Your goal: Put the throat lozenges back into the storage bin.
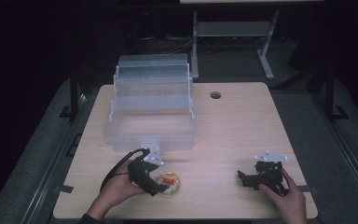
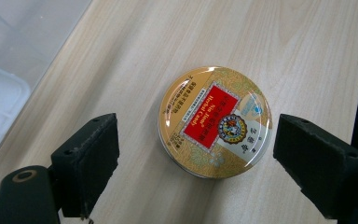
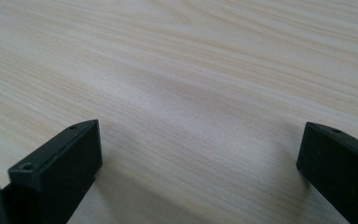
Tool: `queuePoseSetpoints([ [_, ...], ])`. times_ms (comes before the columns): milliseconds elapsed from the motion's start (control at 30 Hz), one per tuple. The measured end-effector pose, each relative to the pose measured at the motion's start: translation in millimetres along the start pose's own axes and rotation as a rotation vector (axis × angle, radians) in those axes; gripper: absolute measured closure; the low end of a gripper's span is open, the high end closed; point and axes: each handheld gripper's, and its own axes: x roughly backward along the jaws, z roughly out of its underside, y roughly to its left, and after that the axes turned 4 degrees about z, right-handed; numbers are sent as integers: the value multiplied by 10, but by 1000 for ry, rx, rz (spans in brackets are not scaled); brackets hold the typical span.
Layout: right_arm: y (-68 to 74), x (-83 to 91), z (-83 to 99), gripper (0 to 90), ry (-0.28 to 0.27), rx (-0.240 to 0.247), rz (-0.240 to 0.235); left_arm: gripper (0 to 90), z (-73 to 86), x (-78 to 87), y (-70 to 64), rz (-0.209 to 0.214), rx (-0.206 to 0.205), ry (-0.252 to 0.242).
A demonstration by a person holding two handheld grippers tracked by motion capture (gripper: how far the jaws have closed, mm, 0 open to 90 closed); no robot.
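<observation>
Here the left gripper (image 2: 196, 154) hangs over a round candy tin (image 2: 214, 121) that lies flat on the tabletop (image 2: 279, 42), near the front edge and just in front of the clear plastic organiser box (image 1: 149, 109), which stands with its tiers swung up. In the left gripper view the jaws stand wide apart on either side of the tin, with wood showing between each pad and the rim, so nothing is gripped yet. The step in hand looks like the approach to a pick-up of the tin, probably so that it can go into the box.

The next move would call for lowering the gripper until the pads are level with the tin's low wall, then closing evenly. The wall is shallow and the lid glossy, so a grip set too high could slip off.

The right gripper (image 3: 200, 163) is released too, its jaws spread over bare wood, resting well to the right of the tin in the person's right hand (image 1: 286, 198).

The tin's lid is gold with a red panel in the middle. The slanted white lettering seems to read "Herbal Candy" beside Chinese characters, though glare and small size leave the rest unreadable.
</observation>
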Motion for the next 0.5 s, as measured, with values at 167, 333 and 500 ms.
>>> queuePoseSetpoints([
  [167, 0, 0, 0, 0, 0, 0, 0, 136, -33, -24, -8, 7, -5, 5],
  [333, 0, 0, 0, 0, 0, 0, 0, 136, -81, -62, -24, 11, -13, 19],
  [500, 0, 0, 0, 0, 0, 0, 0, 136, -107, -91, -32, 12, -23, 31],
])
